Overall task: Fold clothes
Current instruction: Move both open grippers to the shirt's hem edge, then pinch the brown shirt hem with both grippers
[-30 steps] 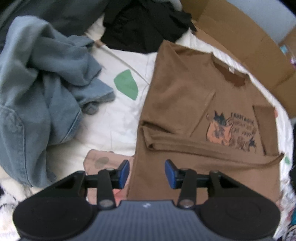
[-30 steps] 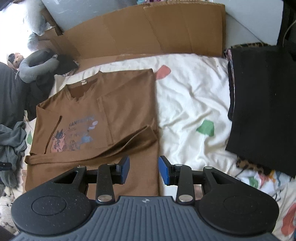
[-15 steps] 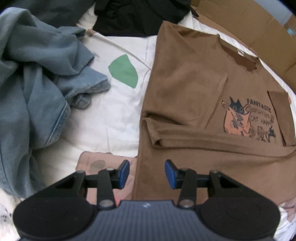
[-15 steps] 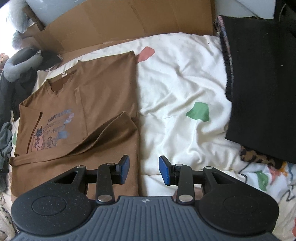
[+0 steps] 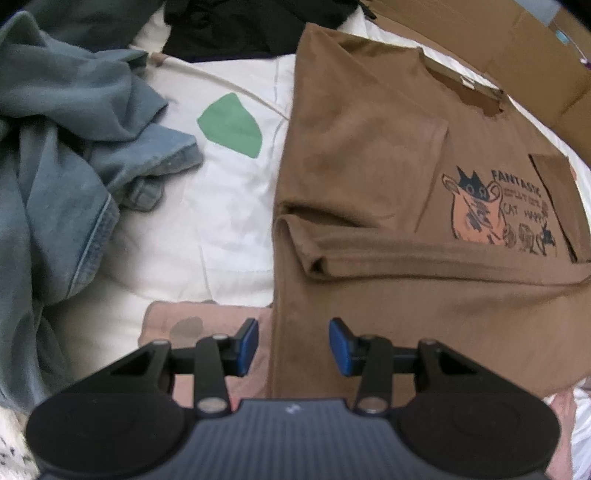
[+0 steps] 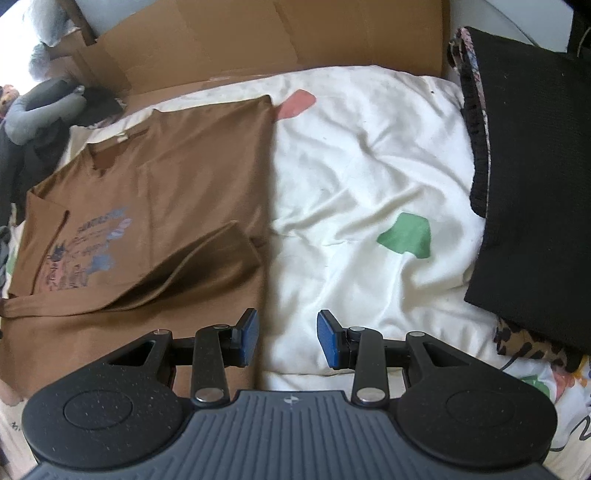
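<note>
A brown T-shirt (image 5: 388,155) with a cat print lies flat on the white bed cover, its sleeves folded in and a ridge of cloth across its lower half. My left gripper (image 5: 293,345) hangs open just above the shirt's near left hem corner, nothing between its blue pads. In the right wrist view the same brown T-shirt (image 6: 155,206) fills the left side. Its right edge runs down to my right gripper (image 6: 286,339), which stands open over the near right hem edge, empty.
A heap of blue denim clothes (image 5: 62,177) lies left of the shirt, dark garments (image 5: 251,26) beyond it. A black folded garment (image 6: 532,177) on a leopard-print cloth sits at the right. Flattened cardboard (image 6: 258,44) lines the far side. White patterned cover (image 6: 369,166) lies between.
Both grippers have sunk toward the bed, so the shirt's lower hem looks larger and closer. Their jaws keep the same gap. The shirt has not moved.
</note>
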A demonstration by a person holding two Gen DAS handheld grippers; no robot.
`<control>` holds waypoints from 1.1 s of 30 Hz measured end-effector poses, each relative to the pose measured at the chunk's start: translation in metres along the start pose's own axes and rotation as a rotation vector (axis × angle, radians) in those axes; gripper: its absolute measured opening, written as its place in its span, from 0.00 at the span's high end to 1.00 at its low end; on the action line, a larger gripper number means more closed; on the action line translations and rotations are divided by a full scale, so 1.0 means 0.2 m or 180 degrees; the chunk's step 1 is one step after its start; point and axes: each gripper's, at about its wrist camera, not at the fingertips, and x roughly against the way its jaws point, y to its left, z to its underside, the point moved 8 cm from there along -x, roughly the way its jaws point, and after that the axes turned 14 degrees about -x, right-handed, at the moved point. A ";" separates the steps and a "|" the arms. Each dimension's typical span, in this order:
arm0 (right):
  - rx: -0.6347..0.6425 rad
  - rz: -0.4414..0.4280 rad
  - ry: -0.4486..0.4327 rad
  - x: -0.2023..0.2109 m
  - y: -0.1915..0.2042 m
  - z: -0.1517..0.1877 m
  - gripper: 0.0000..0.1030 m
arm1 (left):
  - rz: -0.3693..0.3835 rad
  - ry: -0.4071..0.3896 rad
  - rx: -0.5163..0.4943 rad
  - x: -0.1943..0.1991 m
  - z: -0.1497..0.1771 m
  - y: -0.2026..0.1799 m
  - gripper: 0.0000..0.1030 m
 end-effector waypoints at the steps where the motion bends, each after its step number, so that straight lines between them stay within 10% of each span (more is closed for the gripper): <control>1: -0.0006 0.0015 0.0010 -0.01 -0.01 0.00 0.59 | 0.0001 0.0002 -0.0015 -0.01 0.00 0.00 0.56; 33: 0.0381 -0.0126 -0.0054 -0.19 0.20 -0.12 0.59 | -0.0134 0.0022 -0.0382 -0.04 -0.09 0.07 0.56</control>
